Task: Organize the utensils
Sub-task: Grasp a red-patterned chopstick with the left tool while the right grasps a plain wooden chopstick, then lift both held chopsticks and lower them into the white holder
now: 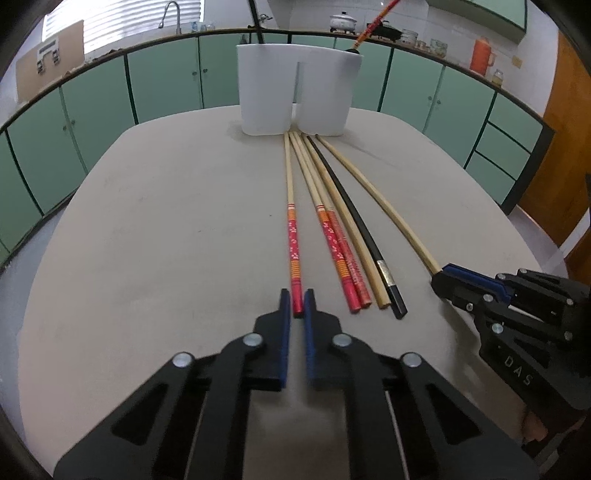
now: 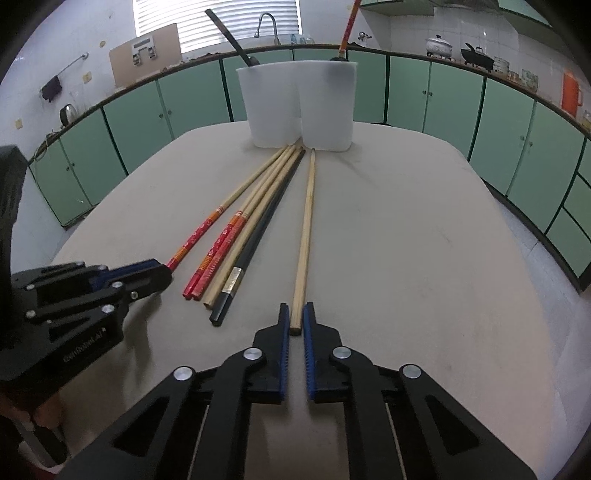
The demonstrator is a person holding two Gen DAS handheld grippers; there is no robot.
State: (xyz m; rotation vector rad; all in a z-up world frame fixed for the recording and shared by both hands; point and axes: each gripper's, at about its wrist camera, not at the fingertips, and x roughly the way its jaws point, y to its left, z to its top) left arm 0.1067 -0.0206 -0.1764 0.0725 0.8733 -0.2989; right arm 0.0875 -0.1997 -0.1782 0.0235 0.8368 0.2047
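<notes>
1. Nearest my left camera is my left gripper: its blue pads sit narrow on the butt of the red patterned chopstick, which looks pinched between them, though I can't be sure of firm contact.

2. My right gripper is in the same posture on the plain bamboo chopstick — pads close on either side of its end and seemingly gripping it.

3. Both sticks lie flat on the grey table, tips pointing at the white holder at the far edge; their tips nearly touch its base.

4. Between my two sticks, also fanned out from the holder, lie a pair of red chopsticks, another bamboo chopstick and a black chopstick.

5. The holder has two compartments; a dark handle stands in its left one and a red-orange stick in its right.

6. I judge this as the pick-up step — one stick per claw, nothing lifted yet.

7. Next calls for raising each butt end, swinging the sticks upright and dropping them into a compartment without knocking the holder.

8. Both my hands are held low and level, pointing forward along the table toward the holder, side by side.
</notes>
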